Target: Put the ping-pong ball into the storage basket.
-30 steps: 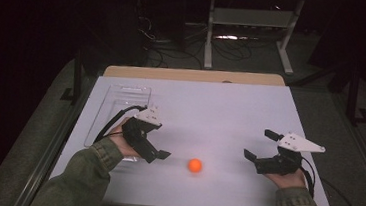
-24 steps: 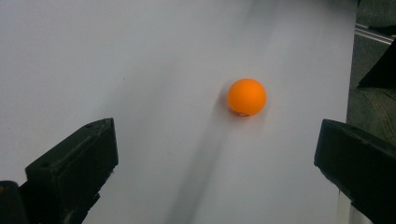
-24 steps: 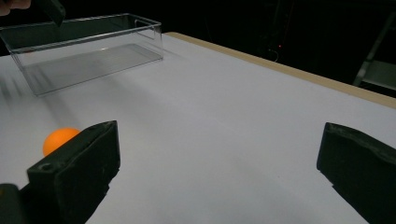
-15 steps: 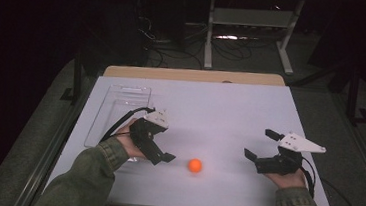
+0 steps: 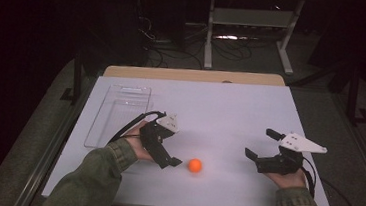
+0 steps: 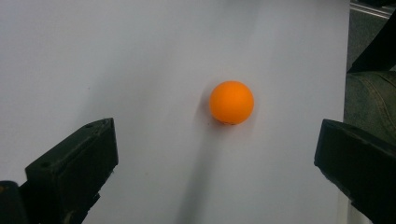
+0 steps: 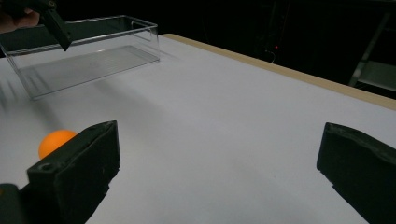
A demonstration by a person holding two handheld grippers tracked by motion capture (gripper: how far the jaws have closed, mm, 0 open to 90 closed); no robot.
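A: Which gripper is nearer the orange ball (image 5: 195, 165)?

B: The left gripper (image 5: 173, 161), whose tips are just beside it; the ball lies bare on the white surface (image 5: 230, 112), straight ahead between its wide-open, empty jaws in the left gripper view.

A: And the right gripper (image 5: 259, 145)?

B: Well apart, also gaping and holding nothing. I'd judge the left one only needs to ease forward, then close, with the clear tray (image 5: 120, 112) behind it

The room is dim and the surroundings fall to black, while the white bench (image 5: 230, 112) is evenly lit from above. The orange ball (image 6: 231, 102) casts a soft, smeared shadow toward the camera. The near black fingers (image 6: 74, 163) look blurred and out of focus.
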